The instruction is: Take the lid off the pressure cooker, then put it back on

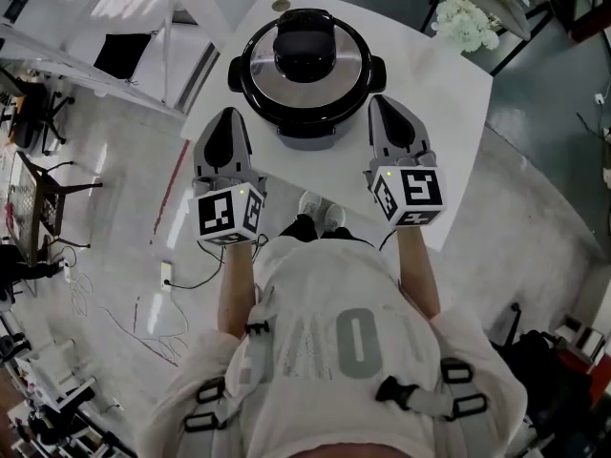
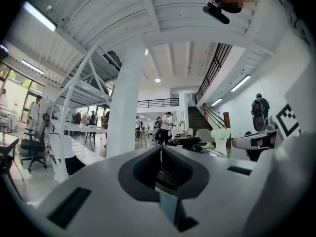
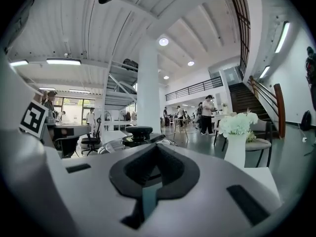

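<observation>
The pressure cooker (image 1: 305, 70) stands on the white table (image 1: 449, 84), its steel lid (image 1: 336, 72) with a black top knob (image 1: 305, 46) seated on the black pot. My left gripper (image 1: 227, 114) sits shut at the pot's near left, apart from it. My right gripper (image 1: 379, 101) is shut at the near right, close beside the pot's side handle (image 1: 378, 69). Neither holds anything. The left gripper view shows the shut left gripper (image 2: 159, 146) and the cooker's knob (image 2: 186, 140) beyond it. In the right gripper view the lid knob (image 3: 138, 131) rises left of the shut right gripper (image 3: 157, 144).
A vase of white flowers (image 1: 466, 19) stands beyond the table's far right corner, also seen as a white vase (image 3: 236, 149). A white pillar (image 2: 123, 102) and desks with people fill the hall behind. A cable and socket (image 1: 167, 275) lie on the floor at left.
</observation>
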